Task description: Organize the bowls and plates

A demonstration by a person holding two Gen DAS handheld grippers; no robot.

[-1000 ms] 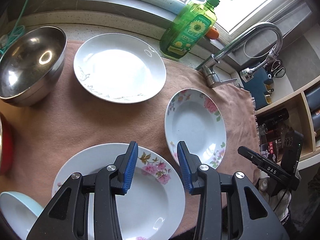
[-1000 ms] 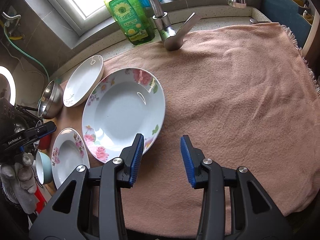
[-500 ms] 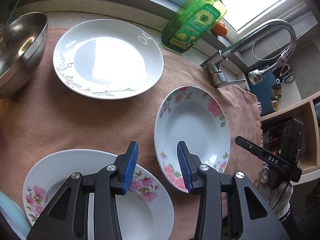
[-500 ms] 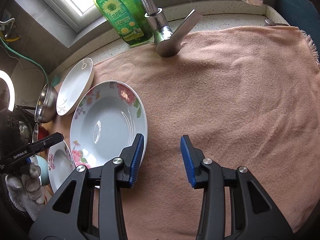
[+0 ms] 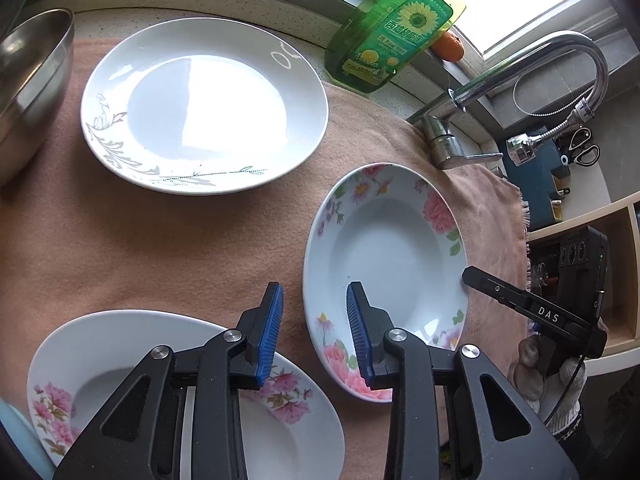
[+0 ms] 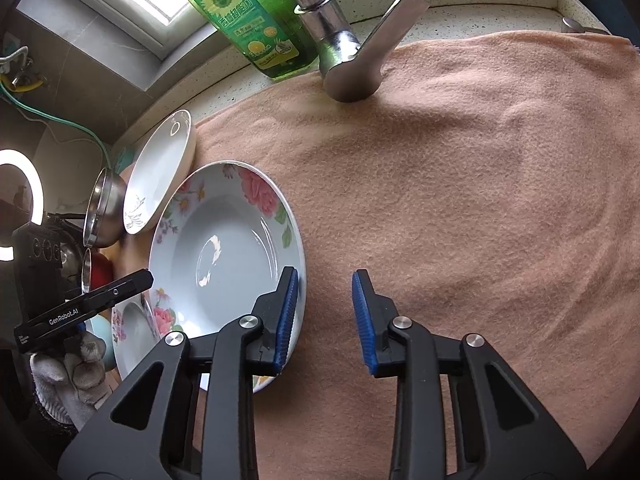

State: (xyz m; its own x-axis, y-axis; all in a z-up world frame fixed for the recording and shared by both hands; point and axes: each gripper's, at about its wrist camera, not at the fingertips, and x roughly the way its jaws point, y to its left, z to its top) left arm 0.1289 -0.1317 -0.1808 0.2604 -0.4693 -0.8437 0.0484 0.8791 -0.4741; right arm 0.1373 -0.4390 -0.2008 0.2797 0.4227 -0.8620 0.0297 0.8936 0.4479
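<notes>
A deep floral plate (image 5: 384, 264) lies on the orange towel (image 5: 160, 248). My left gripper (image 5: 314, 304) straddles its left rim; the jaws are closing, and the blue pads stand clear of the rim on both sides. My right gripper (image 6: 326, 292) straddles the opposite rim of the same floral plate (image 6: 224, 248), jaws closing, with a gap still showing. A second floral plate (image 5: 180, 392) sits under the left gripper's body. Behind lies a white leaf-pattern plate (image 5: 204, 104), with a steel bowl (image 5: 32, 88) to its left.
A green soap bottle (image 5: 396, 28) and a faucet (image 5: 452, 144) stand at the back edge. A light blue bowl (image 5: 16, 440) shows at the lower left corner. A shelf (image 5: 624, 280) lies right of the towel. Bare towel (image 6: 480, 200) spreads to the right.
Both grippers have come down and in toward the deep floral plate, so its rims now sit between their jaws. Both pairs of jaws have narrowed slightly.
</notes>
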